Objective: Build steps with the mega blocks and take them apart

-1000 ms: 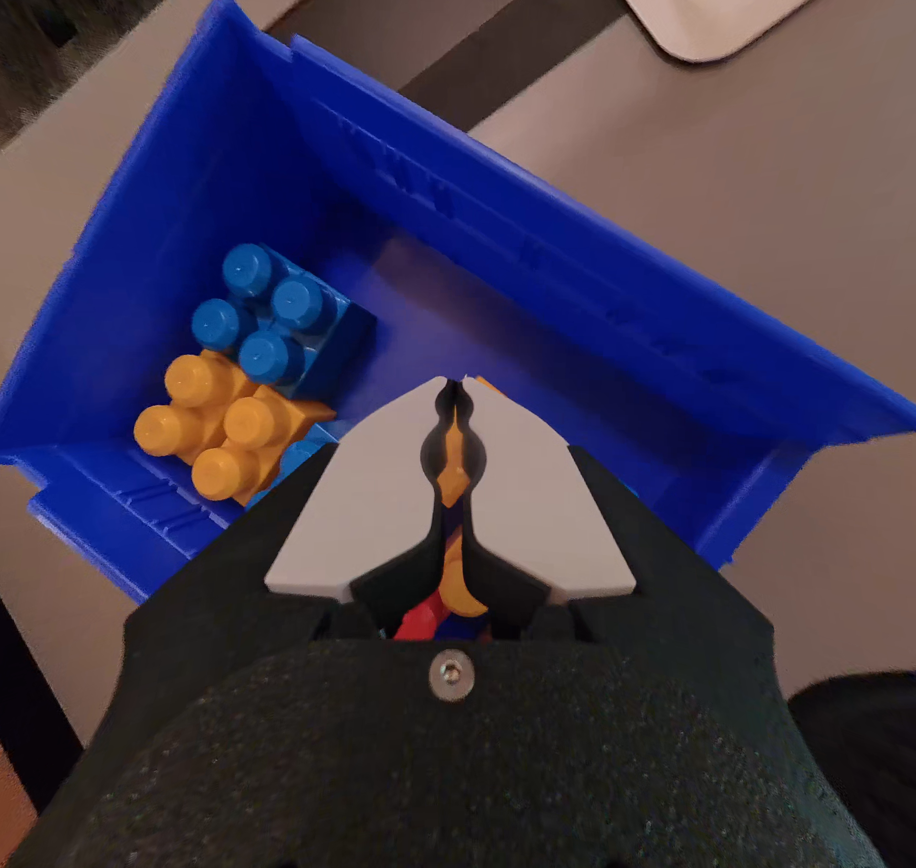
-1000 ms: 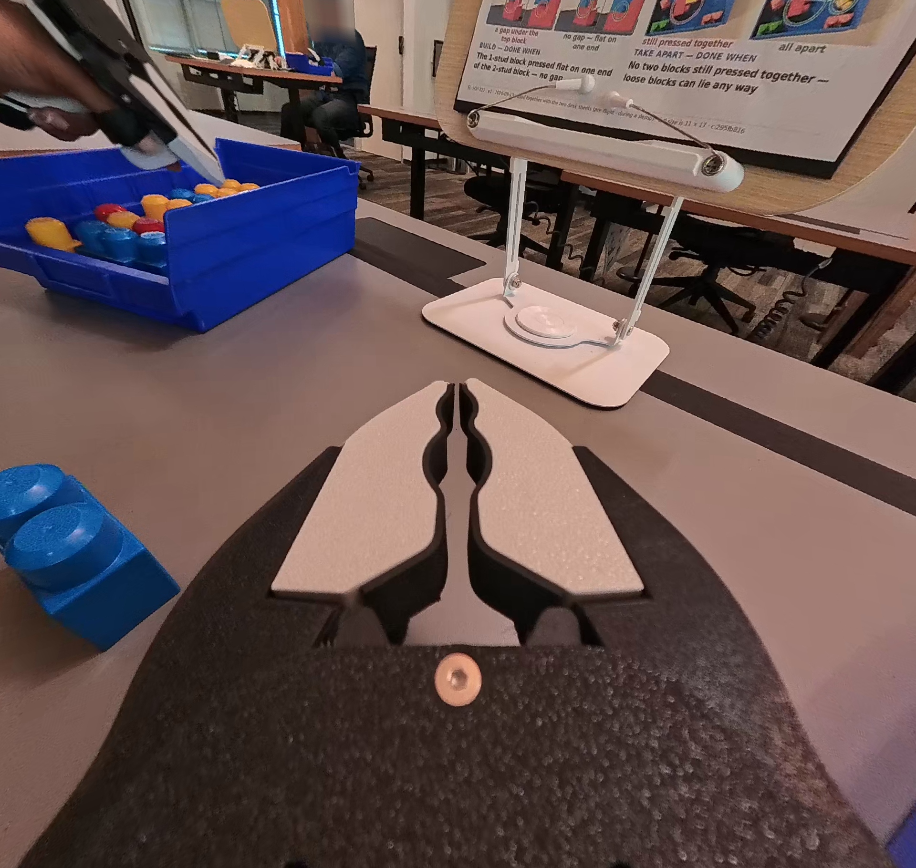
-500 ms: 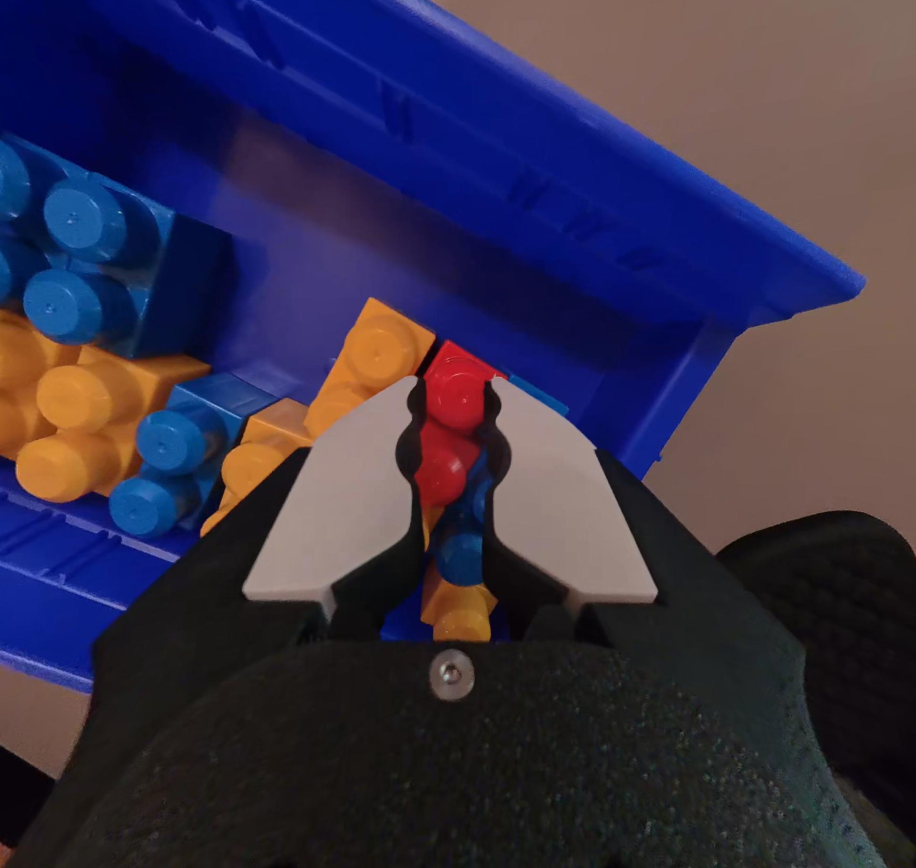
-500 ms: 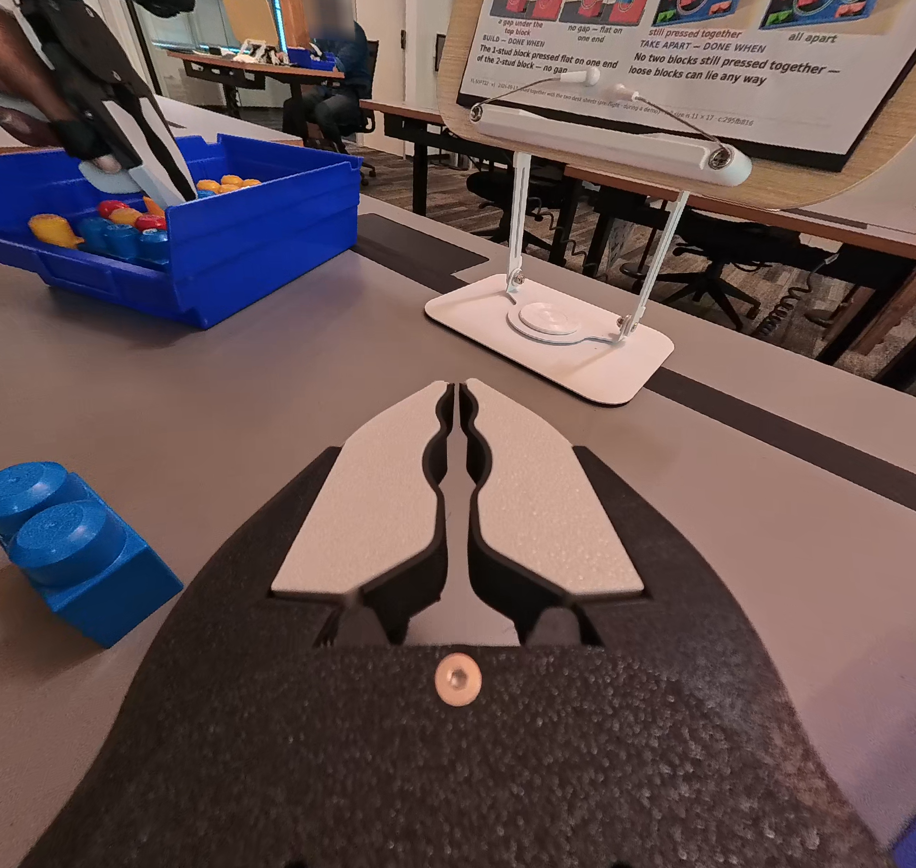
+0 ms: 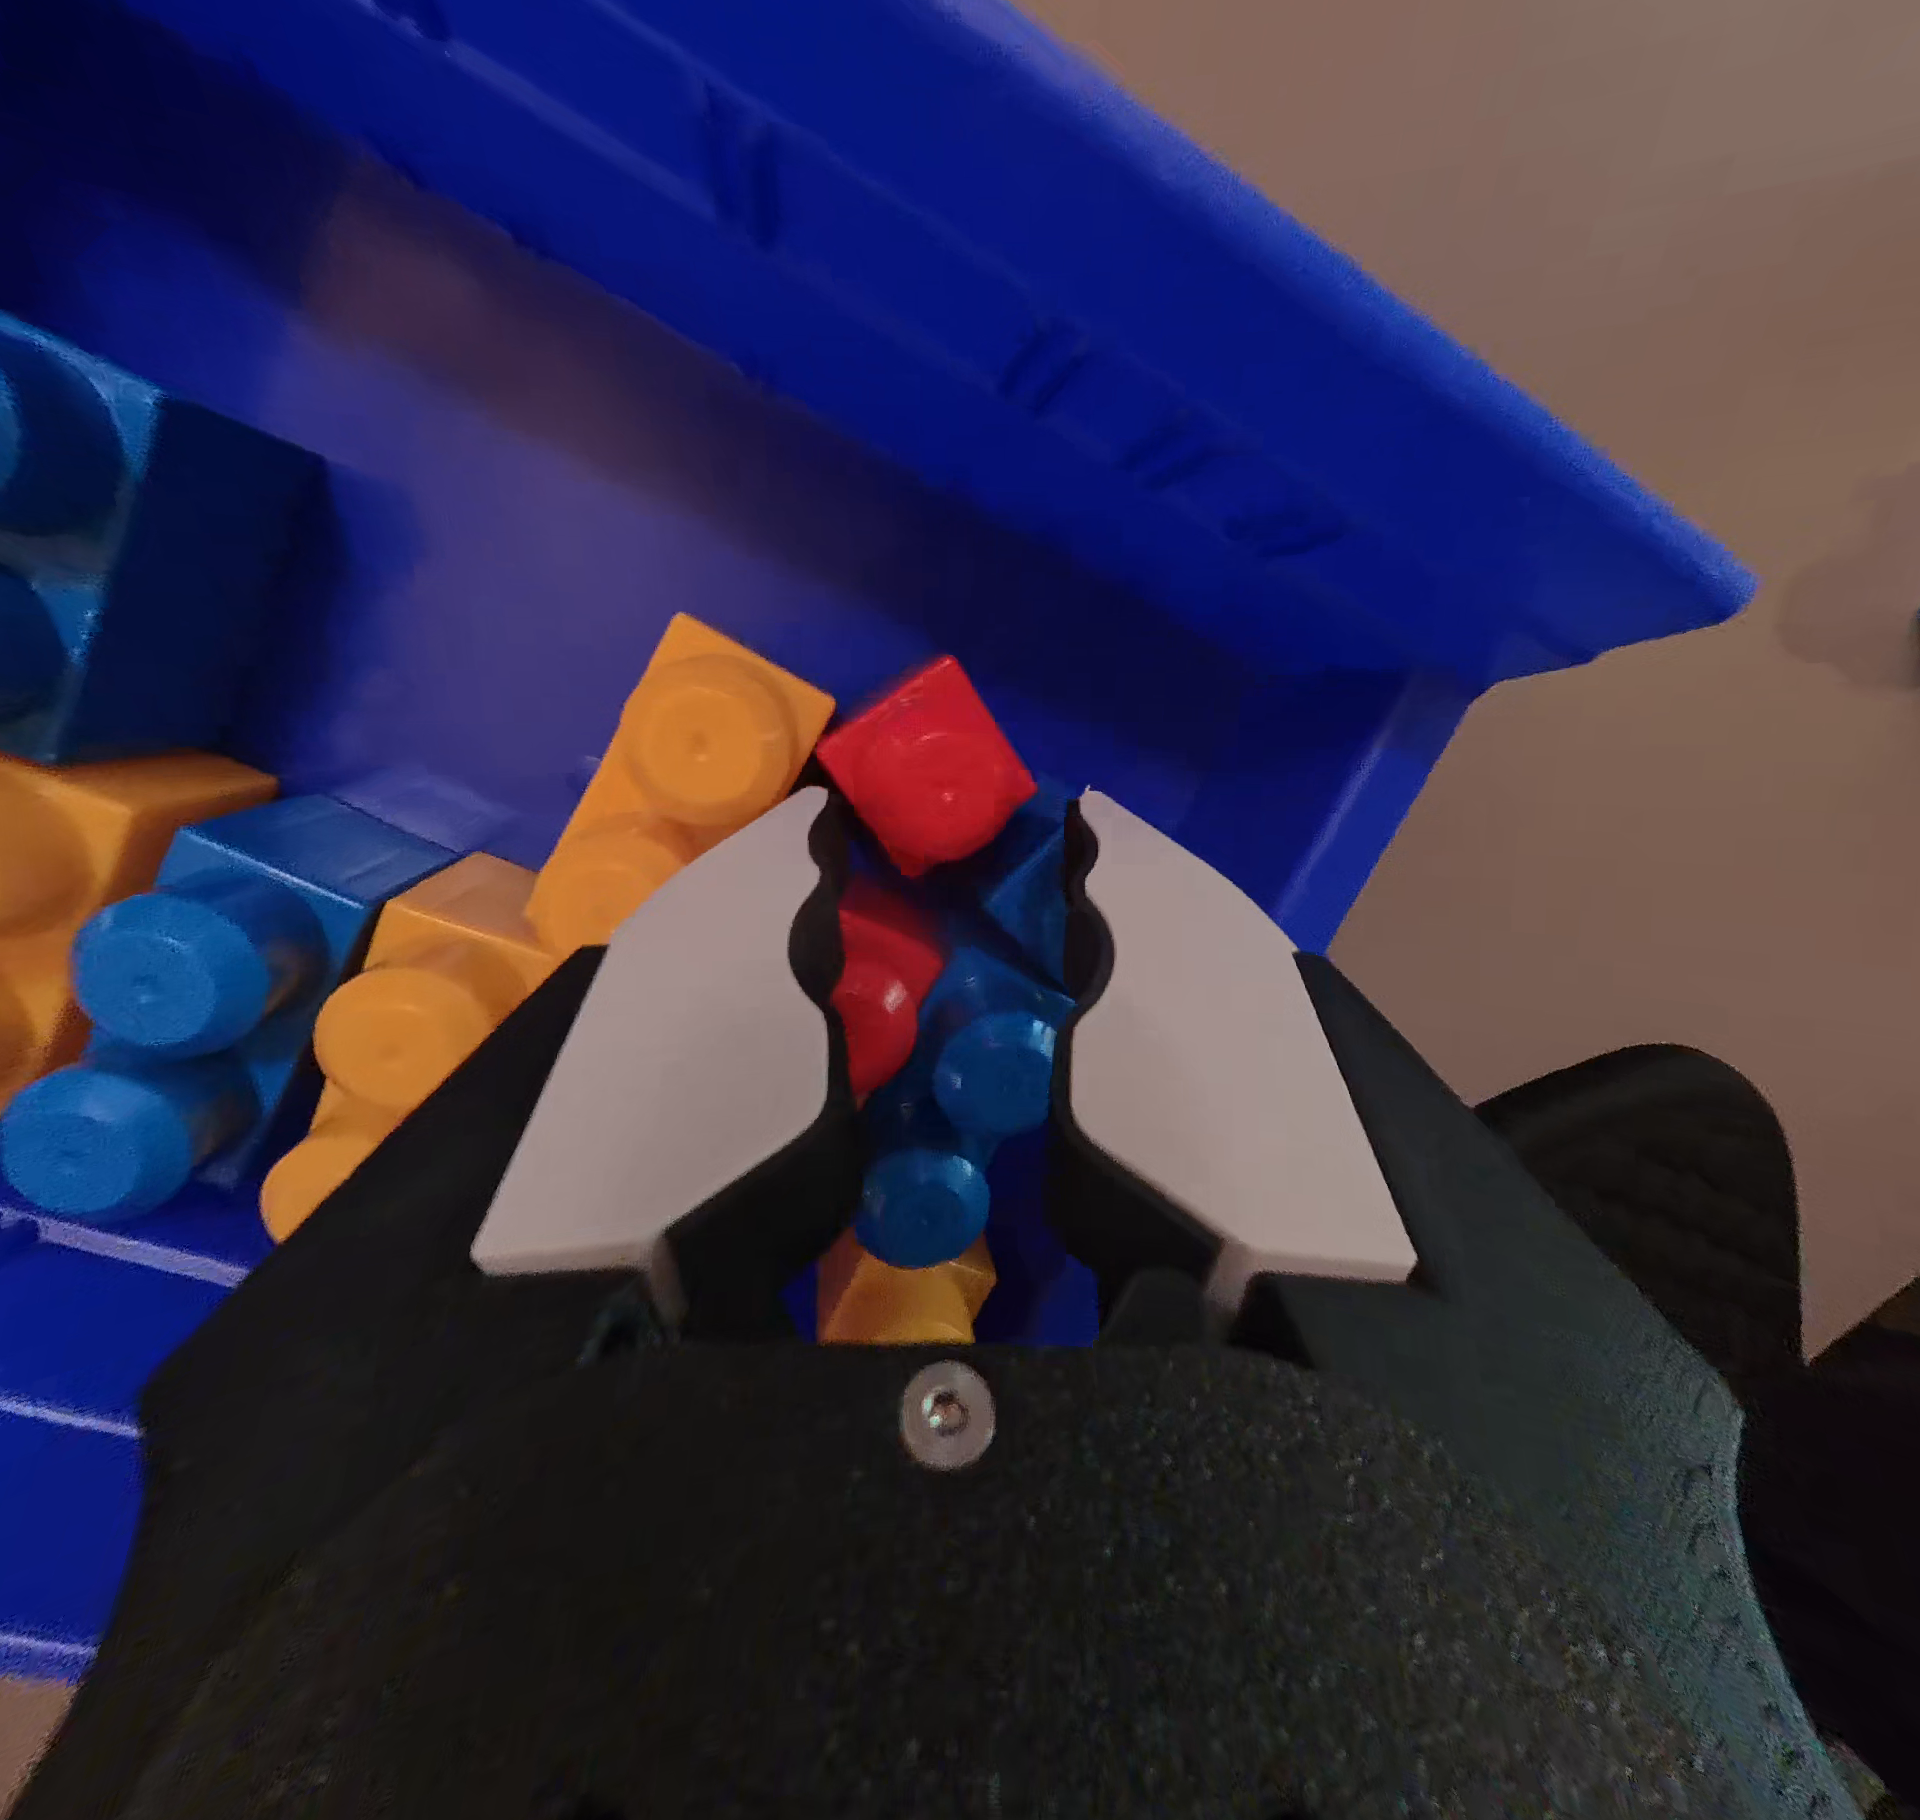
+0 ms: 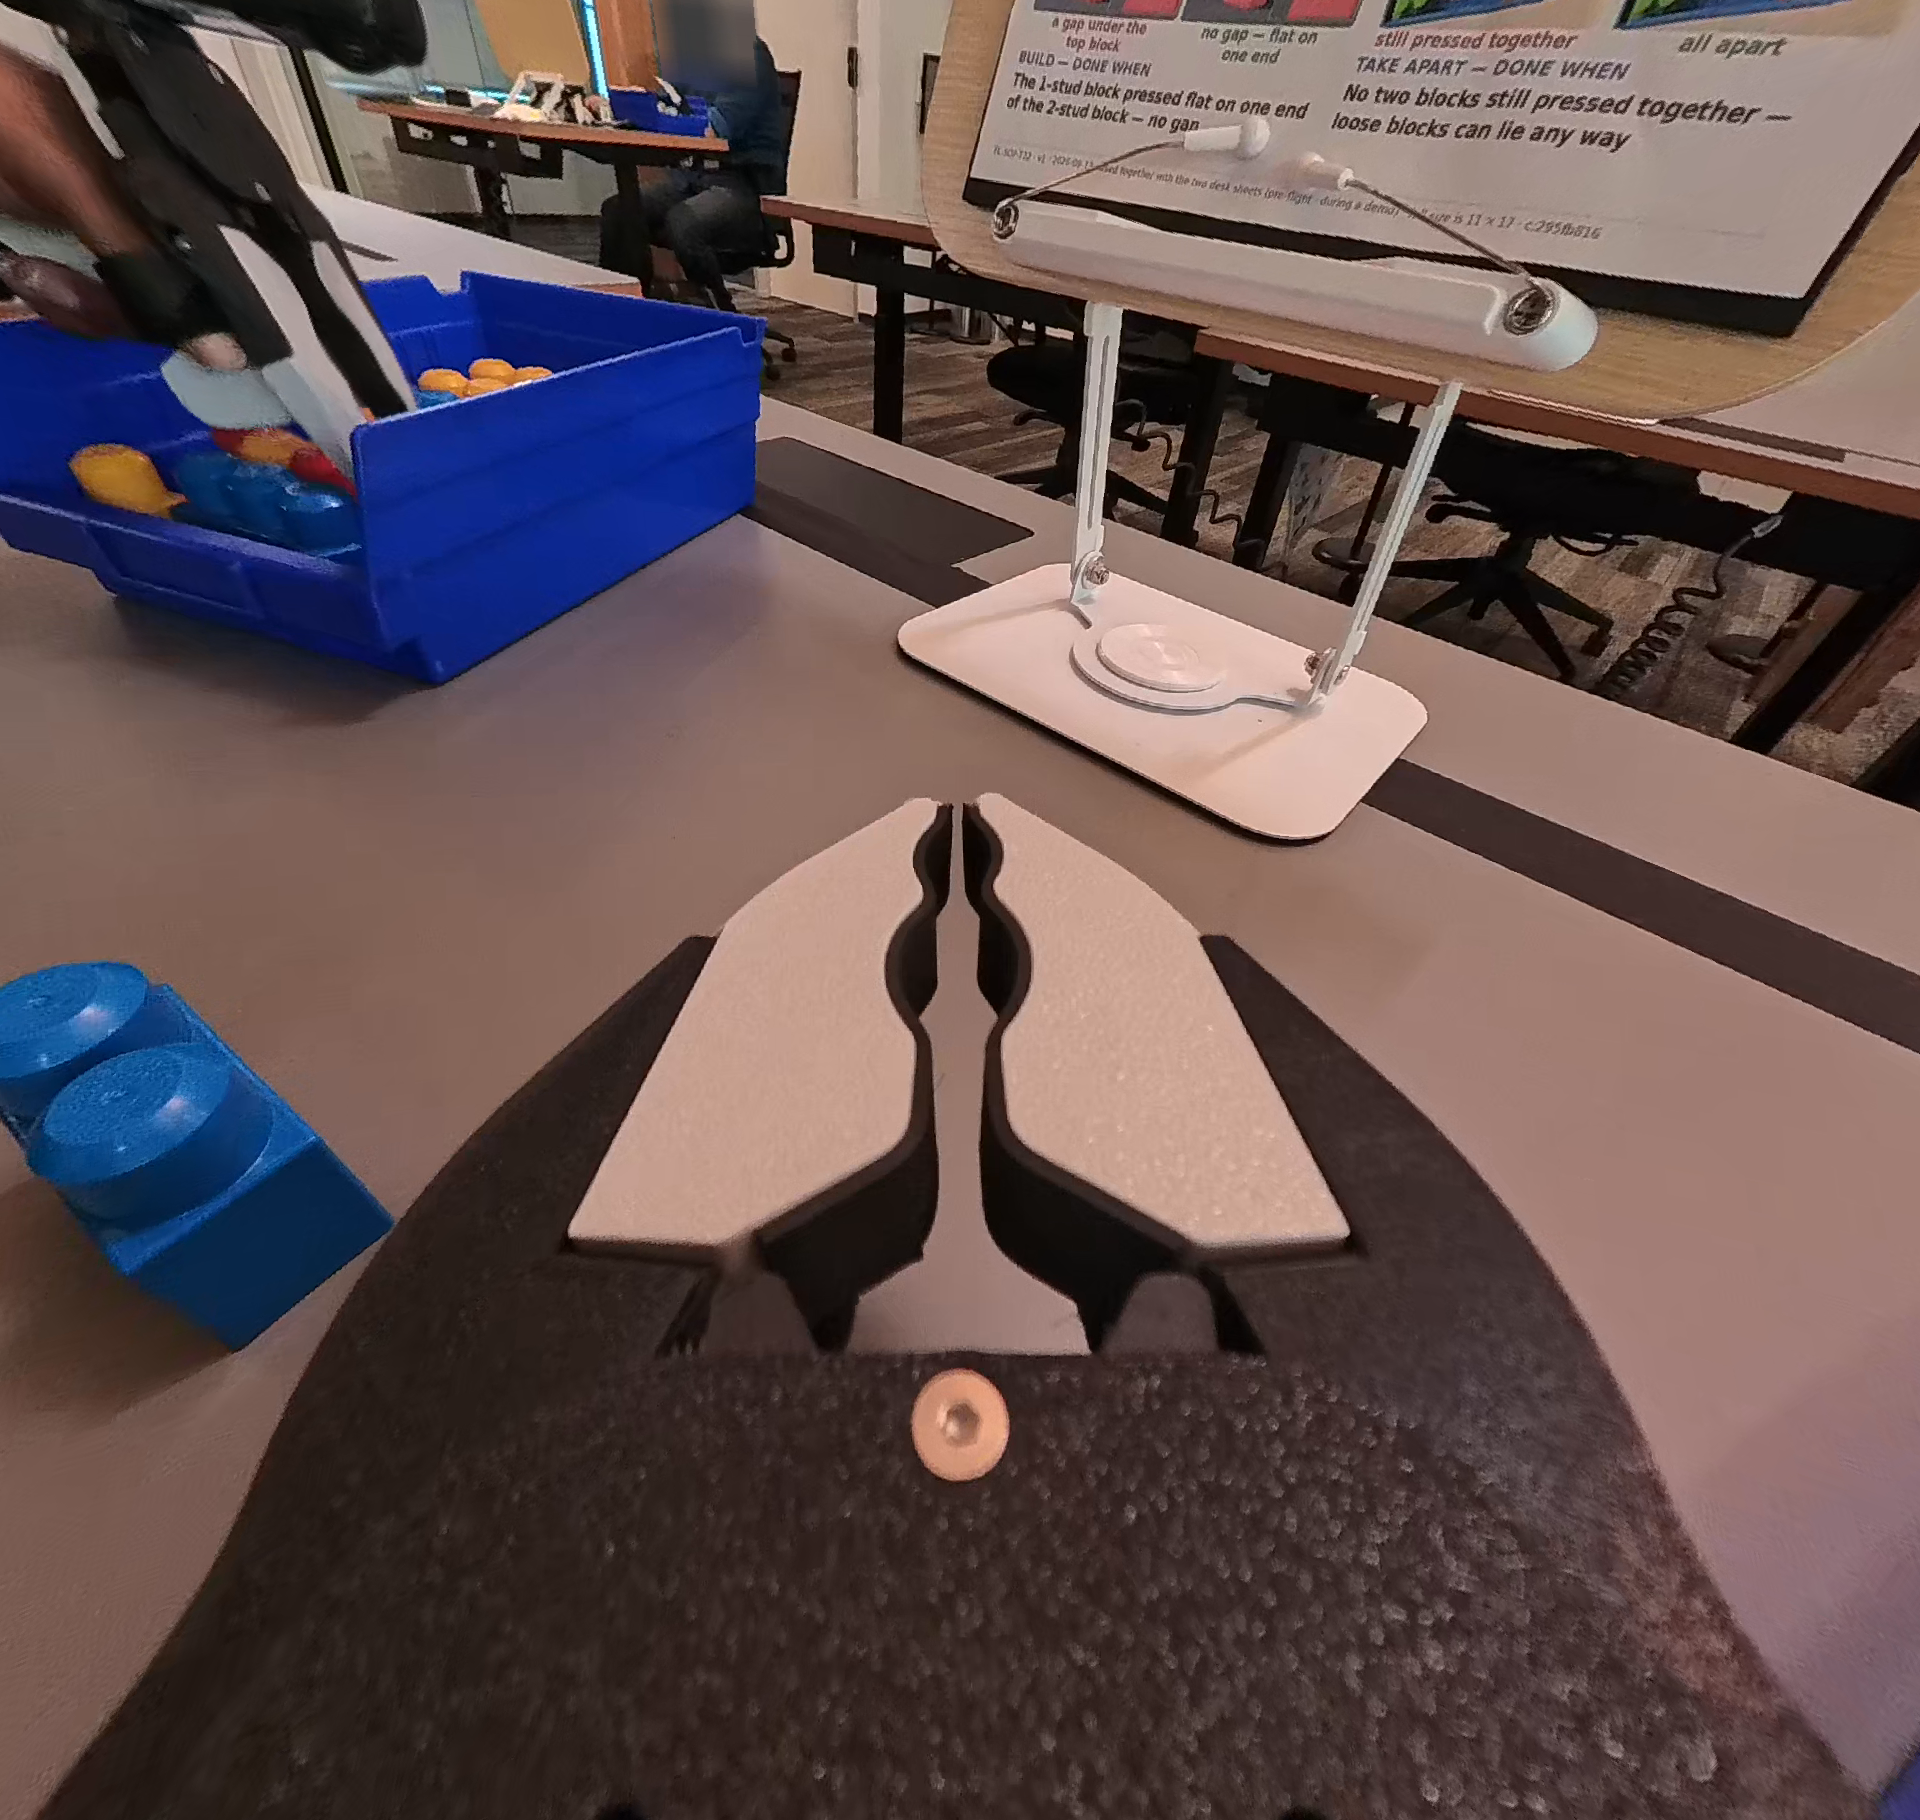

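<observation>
My left gripper (image 5: 951, 804) is open inside the blue bin (image 5: 1039, 336), its fingers spread over a small red block (image 5: 920, 768). A second red block (image 5: 883, 981) and a blue two-stud block (image 5: 977, 1074) lie between the fingers. Orange blocks (image 5: 686, 783) and more blue blocks (image 5: 177, 981) lie to the left. My right gripper (image 6: 956, 809) is shut and empty, low over the grey table (image 6: 520, 804). A blue two-stud block (image 6: 177, 1147) stands on the table to its left. The left gripper also shows in the right wrist view (image 6: 301, 388), dipping into the bin (image 6: 561, 482).
A white stand (image 6: 1164, 700) holding an instruction board (image 6: 1455, 87) is on the table ahead of my right gripper. A dark strip (image 6: 1558, 866) runs across the table. Desks, chairs and a seated person are in the background. Tip to tip, the grippers are about 35 centimetres apart.
My left gripper has gone from shut to open and moved down into the right end of the bin, over the red block. The right gripper has stayed put and shut.
</observation>
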The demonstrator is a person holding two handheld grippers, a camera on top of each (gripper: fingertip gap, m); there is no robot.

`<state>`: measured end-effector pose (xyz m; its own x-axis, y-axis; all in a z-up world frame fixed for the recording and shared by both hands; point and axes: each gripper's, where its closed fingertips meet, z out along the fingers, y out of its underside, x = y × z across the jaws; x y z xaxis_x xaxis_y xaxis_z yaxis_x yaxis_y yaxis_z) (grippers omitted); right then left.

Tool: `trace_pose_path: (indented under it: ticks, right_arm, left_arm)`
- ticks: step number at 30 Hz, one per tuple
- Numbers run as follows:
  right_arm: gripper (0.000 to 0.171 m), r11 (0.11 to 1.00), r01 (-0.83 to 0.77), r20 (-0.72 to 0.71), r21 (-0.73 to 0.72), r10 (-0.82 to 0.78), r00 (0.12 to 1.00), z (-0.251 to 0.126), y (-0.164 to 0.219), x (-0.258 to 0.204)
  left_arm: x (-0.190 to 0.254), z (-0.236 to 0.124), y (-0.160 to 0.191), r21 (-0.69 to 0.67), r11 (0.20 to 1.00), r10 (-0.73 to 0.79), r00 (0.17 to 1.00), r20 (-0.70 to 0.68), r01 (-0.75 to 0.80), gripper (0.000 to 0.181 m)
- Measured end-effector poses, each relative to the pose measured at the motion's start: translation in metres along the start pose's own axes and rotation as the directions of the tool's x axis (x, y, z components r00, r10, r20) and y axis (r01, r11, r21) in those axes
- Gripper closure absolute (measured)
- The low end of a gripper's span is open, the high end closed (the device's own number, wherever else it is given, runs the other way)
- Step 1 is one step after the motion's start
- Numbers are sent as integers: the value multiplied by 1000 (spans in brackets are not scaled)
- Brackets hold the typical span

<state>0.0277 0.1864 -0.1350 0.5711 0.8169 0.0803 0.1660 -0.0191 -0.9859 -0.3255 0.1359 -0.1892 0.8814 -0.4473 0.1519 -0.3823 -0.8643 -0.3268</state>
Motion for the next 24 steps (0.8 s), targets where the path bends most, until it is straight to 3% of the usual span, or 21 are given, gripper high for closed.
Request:
trace_pose_path:
  ticks: [9, 11, 14, 24]
  right_arm:
    - [170, 1000, 0, 4, -9, 0, 1000, 1, 2, -1]
    - [170, 1000, 0, 4, -10, 0, 1000, 1, 2, -1]
    - [170, 1000, -1, 4, -10, 1, 1000, 1, 2, -1]
    - [170, 1000, 1, 6, -12, 0, 1000, 1, 2, -1]
  left_arm:
    - [-7, 10, 1, -36, 999, 34, 995, 96, -30, 142]
    - [-8, 9, -4, -23, 998, 64, 989, 130, -62, 152]
    - [-7, 8, -6, -27, 994, 107, 982, 158, -104, 152]
    - [21, -43, -39, 193, 966, 141, 977, 159, -171, 153]
